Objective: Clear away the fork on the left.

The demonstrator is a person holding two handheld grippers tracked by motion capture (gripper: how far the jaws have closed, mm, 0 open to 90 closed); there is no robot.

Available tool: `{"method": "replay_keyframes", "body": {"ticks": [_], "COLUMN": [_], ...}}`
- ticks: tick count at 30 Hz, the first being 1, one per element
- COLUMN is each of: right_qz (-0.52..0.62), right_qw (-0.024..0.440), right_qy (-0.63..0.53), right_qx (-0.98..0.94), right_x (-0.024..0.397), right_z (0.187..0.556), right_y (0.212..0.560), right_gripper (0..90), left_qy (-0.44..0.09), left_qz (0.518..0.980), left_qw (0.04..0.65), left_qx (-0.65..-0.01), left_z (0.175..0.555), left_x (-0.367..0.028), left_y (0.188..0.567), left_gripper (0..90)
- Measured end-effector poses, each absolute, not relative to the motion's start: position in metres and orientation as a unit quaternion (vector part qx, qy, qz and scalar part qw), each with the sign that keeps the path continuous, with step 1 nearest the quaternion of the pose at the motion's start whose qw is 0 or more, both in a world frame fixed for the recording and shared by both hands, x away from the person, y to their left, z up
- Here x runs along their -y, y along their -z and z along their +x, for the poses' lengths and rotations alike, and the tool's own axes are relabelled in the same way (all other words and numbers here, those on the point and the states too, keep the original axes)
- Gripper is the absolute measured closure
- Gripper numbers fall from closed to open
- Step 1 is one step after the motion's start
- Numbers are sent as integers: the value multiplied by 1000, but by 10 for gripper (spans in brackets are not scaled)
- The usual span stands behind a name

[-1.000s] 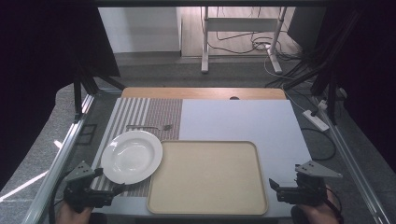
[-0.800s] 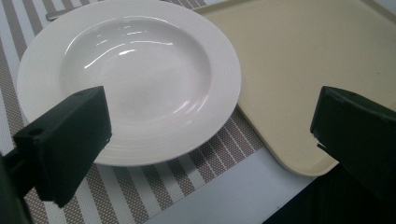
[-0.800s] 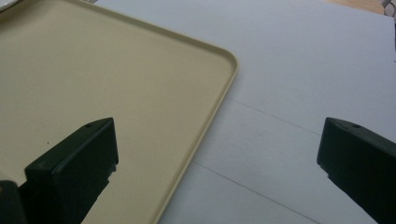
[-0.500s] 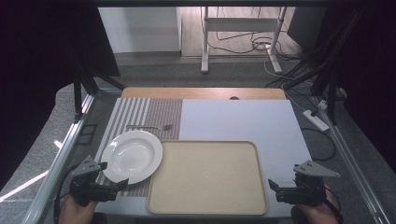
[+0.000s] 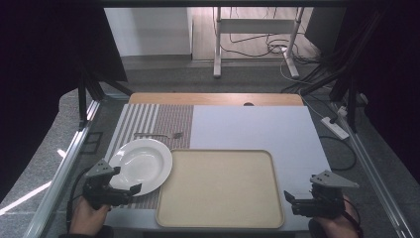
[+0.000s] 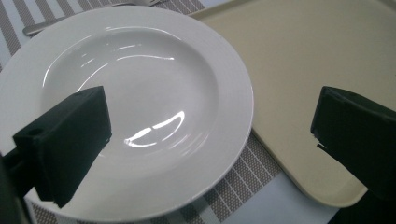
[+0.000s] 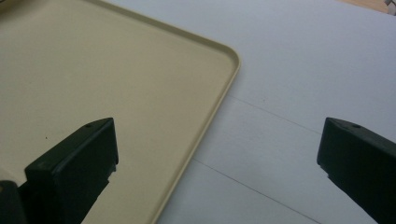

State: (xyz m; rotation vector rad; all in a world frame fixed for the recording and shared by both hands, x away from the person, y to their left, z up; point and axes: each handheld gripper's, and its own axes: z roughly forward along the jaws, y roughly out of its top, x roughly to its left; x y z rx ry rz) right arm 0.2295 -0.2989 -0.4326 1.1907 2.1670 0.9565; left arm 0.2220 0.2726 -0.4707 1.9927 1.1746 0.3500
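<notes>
Left gripper [image 5: 130, 191]: near-left corner of table, jaws wide apart, nothing between them held. In left gripper view [image 6: 210, 140] one jaw sits over the plate's near rim, other over the tray's near-left corner; contact w/ plate can't be told.

White plate [image 5: 140, 165]: round, deep-welled, empty, upright on striped placemat [image 5: 148, 121], left half of table. Right rim just beside tray's left edge, looks to overlap it slightly in left gripper view [image 6: 140, 107].

Fork [image 5: 157, 135]: lies flat on placemat, just behind plate, handle pointing left.

Beige tray [image 5: 220, 188]: rectangular, rounded corners, low rim, empty; centre-front of table, partly on the pale sheet [image 5: 257, 129].

Right gripper [image 5: 289, 201]: near-right corner, just beside tray's near-right corner, jaws wide apart, holding nothing. In right gripper view [image 7: 217, 163] one jaw is over tray surface [image 7: 93, 70], other over pale sheet [image 7: 303, 70]; tray's rim runs between them.

Hands: person's left hand [image 5: 88, 218] and right hand [image 5: 337, 225] grip the gripper handles at bottom edge.
</notes>
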Motion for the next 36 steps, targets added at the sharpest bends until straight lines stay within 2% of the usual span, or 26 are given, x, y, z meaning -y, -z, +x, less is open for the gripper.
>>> {"method": "replay_keyframes", "body": {"ticks": [11,36], "right_qz": [433,434], "right_qw": [244,240], "right_qy": [-347,-342], "right_qx": [-795,-798], "right_x": [298,298], "right_z": [230,231], "right_y": [433,434], "right_gripper": [0,0], "left_qy": [-105,-110], "left_qz": [778,792], "left_qw": [396,367], "left_qx": [-476,-475], "left_z": [251,323], "left_x": [-272,-266], "left_y": [473,477], "left_gripper": [0,0]}}
